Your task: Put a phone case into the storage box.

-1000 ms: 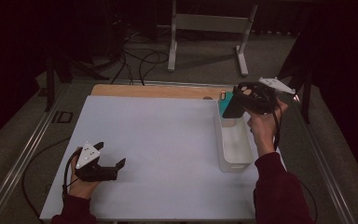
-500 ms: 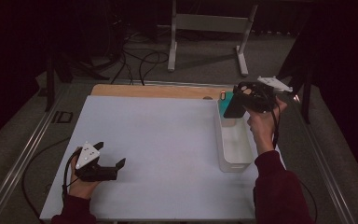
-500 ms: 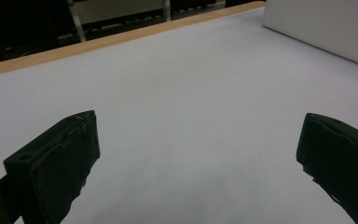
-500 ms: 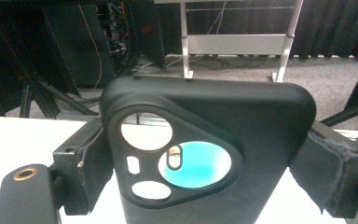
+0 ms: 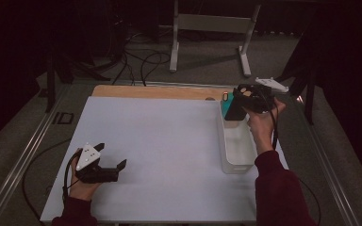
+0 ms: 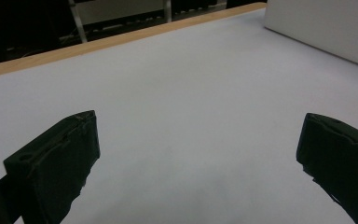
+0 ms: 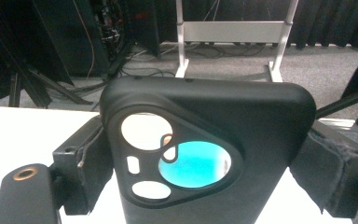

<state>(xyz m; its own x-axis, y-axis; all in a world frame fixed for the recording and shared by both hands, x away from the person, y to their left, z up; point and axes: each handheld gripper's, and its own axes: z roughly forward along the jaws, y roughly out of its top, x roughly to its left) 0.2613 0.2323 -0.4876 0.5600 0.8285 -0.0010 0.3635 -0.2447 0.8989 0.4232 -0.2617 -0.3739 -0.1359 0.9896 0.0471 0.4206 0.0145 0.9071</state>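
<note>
A black phone case [image 7: 205, 154] with a cut-out for camera lenses is pinched between the jaws of the right claw [image 5: 243, 104], which grips it by its two long sides. In the high view the case [image 5: 234, 109] hangs above the far end of a clear plastic bin [image 5: 238, 146] at the right side of the table [image 5: 169, 136]. Something teal [image 5: 225, 108] shows just beside it, and teal shows through the largest cut-out. Well apart, near the table's front left corner, the left claw [image 5: 111, 169] rests with its jaws spread wide over bare white tabletop.
</note>
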